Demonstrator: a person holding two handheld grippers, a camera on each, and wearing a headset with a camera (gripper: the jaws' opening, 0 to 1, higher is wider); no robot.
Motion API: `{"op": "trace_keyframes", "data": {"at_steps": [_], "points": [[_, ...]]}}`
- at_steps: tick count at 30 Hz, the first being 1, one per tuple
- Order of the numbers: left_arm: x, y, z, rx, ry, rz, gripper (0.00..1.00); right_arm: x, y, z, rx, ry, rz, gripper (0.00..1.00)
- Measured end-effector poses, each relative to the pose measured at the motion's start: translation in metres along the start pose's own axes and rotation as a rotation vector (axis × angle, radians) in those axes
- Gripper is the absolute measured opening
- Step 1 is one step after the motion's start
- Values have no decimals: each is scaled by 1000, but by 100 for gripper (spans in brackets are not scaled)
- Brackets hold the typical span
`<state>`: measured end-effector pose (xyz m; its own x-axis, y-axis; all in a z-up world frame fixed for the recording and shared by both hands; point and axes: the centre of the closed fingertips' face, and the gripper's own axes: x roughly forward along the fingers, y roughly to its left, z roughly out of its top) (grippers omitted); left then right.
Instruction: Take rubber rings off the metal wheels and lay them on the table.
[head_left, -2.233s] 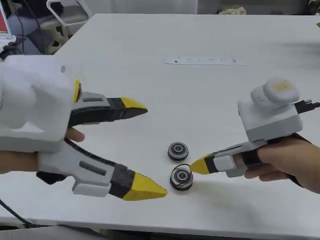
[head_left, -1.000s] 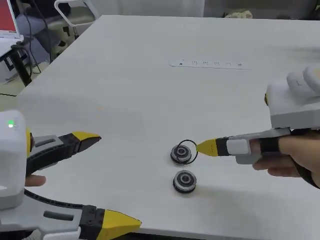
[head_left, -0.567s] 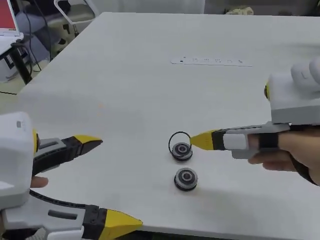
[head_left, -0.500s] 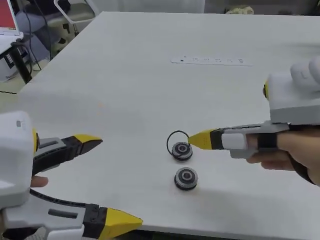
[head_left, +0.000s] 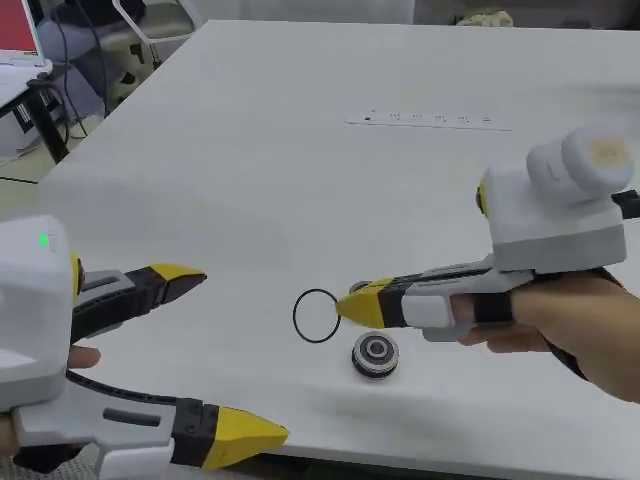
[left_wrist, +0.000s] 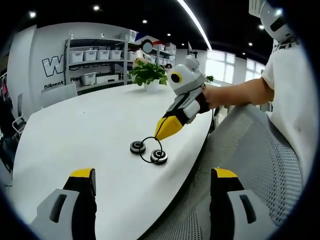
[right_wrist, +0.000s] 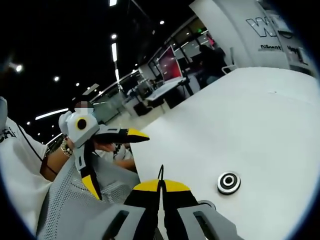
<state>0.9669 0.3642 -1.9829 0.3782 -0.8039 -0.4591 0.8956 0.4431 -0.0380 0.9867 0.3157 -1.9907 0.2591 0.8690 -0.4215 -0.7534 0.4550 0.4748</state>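
My right gripper (head_left: 345, 305) is shut on a thin black rubber ring (head_left: 296, 315), which sticks out to the left of its yellow tips over the white table (head_left: 300, 150). One metal wheel (head_left: 376, 353) lies just in front of those tips. In the left gripper view, two wheels (left_wrist: 137, 147) (left_wrist: 159, 156) sit side by side, with the ring (left_wrist: 142, 151) looping between them from the right gripper (left_wrist: 162, 132). In the right gripper view the ring (right_wrist: 161, 172) shows edge-on between the shut jaws, and one wheel (right_wrist: 228, 182) lies to the right. My left gripper (head_left: 225, 355) is open and empty at the near left.
A white power strip (head_left: 428, 120) lies far back on the table. The table's front edge runs just below the wheel. Chairs and a desk stand off the far left corner. In the left gripper view, a person in a white shirt (left_wrist: 292, 100) is on the right.
The right gripper has pulled the ring off the farther wheel and carried it left and nearer. The left gripper has stayed open and nearly still.
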Motion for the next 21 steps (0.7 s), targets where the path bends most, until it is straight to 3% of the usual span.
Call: {"op": "trace_keyframes", "data": {"at_steps": [3,8,21], "points": [[0,0,-1,2,6,2,93,6,6,-8,-15,36,19,0],[0,0,-1,0,9,3,92,13,5,-19,-36,71,8,0],[0,0,-4,-10,18,0,91,26,-12,-44,-32,134,-58,0]]}}
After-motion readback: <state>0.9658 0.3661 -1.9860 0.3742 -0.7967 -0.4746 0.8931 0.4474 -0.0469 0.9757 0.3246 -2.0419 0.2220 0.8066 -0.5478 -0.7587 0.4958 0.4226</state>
